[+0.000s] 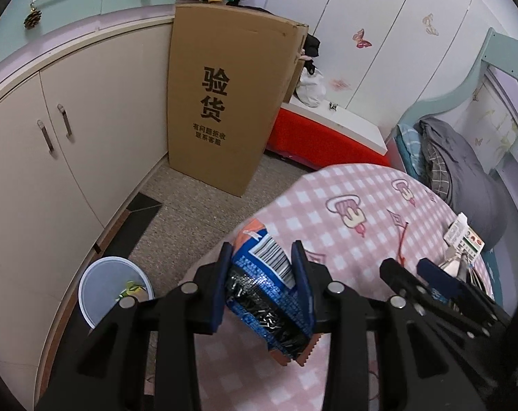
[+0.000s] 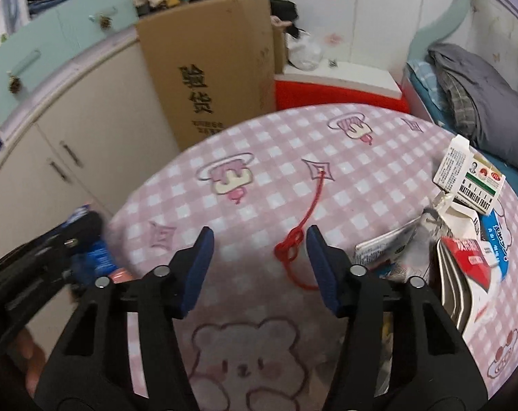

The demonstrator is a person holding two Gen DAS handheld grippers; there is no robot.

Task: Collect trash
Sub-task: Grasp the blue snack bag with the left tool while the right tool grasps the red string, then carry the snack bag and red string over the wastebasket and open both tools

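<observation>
Your left gripper (image 1: 261,257) is pinching the blue snack wrapper (image 1: 271,294), light and crinkly. Right gripper (image 2: 259,239) gapes halfway, empty; grab that limp red string (image 2: 290,246) at its knot.

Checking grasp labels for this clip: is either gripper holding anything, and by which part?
The left gripper clamps the blue snack wrapper across its upper end, near the barcode. The right gripper holds nothing; its open jaws stand around the red string.
</observation>
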